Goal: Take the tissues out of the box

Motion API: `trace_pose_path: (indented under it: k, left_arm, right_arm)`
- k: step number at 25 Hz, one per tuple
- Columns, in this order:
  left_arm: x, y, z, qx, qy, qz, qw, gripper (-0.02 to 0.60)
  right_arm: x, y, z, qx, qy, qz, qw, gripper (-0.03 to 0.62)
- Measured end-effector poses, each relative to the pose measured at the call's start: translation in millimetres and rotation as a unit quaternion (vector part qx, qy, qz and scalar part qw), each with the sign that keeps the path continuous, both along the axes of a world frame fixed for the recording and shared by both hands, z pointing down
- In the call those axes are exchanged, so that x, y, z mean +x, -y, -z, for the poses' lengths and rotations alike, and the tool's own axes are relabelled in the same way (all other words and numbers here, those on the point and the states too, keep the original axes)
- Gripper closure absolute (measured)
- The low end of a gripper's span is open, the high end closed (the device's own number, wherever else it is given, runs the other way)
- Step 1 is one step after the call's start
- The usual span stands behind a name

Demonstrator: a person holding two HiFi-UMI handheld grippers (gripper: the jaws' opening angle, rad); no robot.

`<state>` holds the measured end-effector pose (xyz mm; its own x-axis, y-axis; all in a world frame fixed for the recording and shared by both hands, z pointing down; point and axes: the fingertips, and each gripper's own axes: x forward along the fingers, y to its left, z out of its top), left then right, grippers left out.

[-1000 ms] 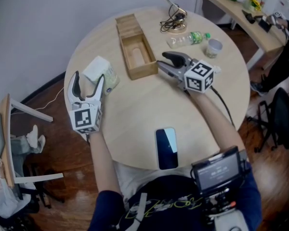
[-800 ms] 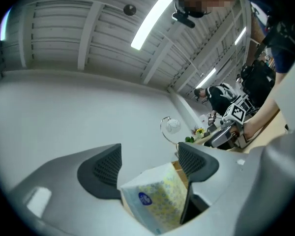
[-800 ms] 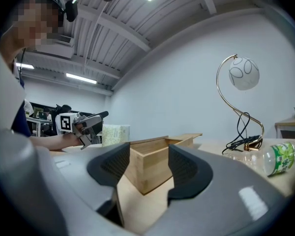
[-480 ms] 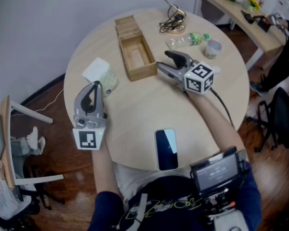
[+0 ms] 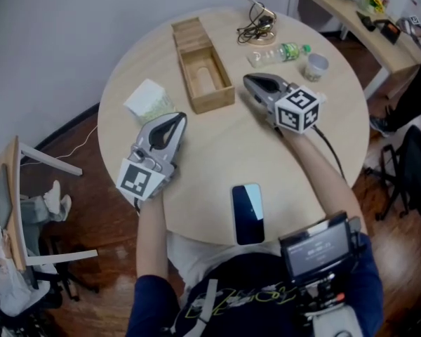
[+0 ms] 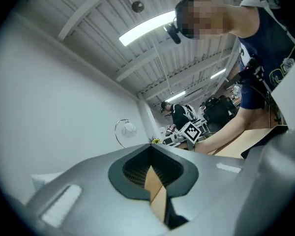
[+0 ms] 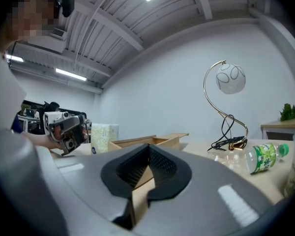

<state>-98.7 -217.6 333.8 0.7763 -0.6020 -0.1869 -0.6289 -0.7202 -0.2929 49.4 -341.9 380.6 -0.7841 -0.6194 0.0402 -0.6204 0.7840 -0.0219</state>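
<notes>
**Swung aside, left gripper quit the tissue pack**

Its jaws had just closed on nothing. The right gripper, beside the wooden box, had likewise just closed empty. That box looked empty and the tissue pack stood apart on the surface, so the task seemed done.

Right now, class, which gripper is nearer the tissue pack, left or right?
Left. The left gripper lies just beside the tissue pack, apart from it. The right gripper sits across the wooden box from the pack.
</notes>
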Motion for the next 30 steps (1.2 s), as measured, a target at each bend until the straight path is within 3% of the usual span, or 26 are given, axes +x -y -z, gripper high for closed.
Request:
trace_pose_path:
  k: [5, 11, 15, 19, 25, 30]
  left_arm:
    - [-8.9, 14.8, -7.9, -0.048, -0.032, 0.002, 0.9984, 0.578]
    - [6.1, 20.6, -34.3, -0.125, 0.004, -0.039, 0.9914, 0.577]
    - [3.0, 32.6, -45.8, -0.165, 0.012, -0.015, 0.9862, 0.578]
    - [7.5, 32.8, -46.2, -0.164, 0.021, -0.013, 0.9862, 0.578]
    - [9.1, 34.9, -52.2, -0.17, 0.037, -0.011, 0.9846, 0.577]
    - [3.2, 41.0, -57.0, -0.193, 0.026, 0.007, 0.9807, 0.577]
  right_arm:
    - [3.4, 2.2, -5.2, -0.015, -0.011, 0.016, 1.0, 0.589]
    - [-7.4, -15.1, -7.3, -0.012, -0.024, 0.082, 0.996, 0.589]
    - [-12.9, -20.7, -6.8, -0.02, -0.013, 0.109, 0.994, 0.589]
    - [-16.6, -25.2, -12.3, -0.024, -0.035, 0.119, 0.992, 0.589]
    - [-42.6, -54.9, -16.7, 0.001, -0.078, 0.187, 0.979, 0.589]
    - [-48.4, -63.0, -18.6, -0.033, -0.05, 0.222, 0.973, 0.589]
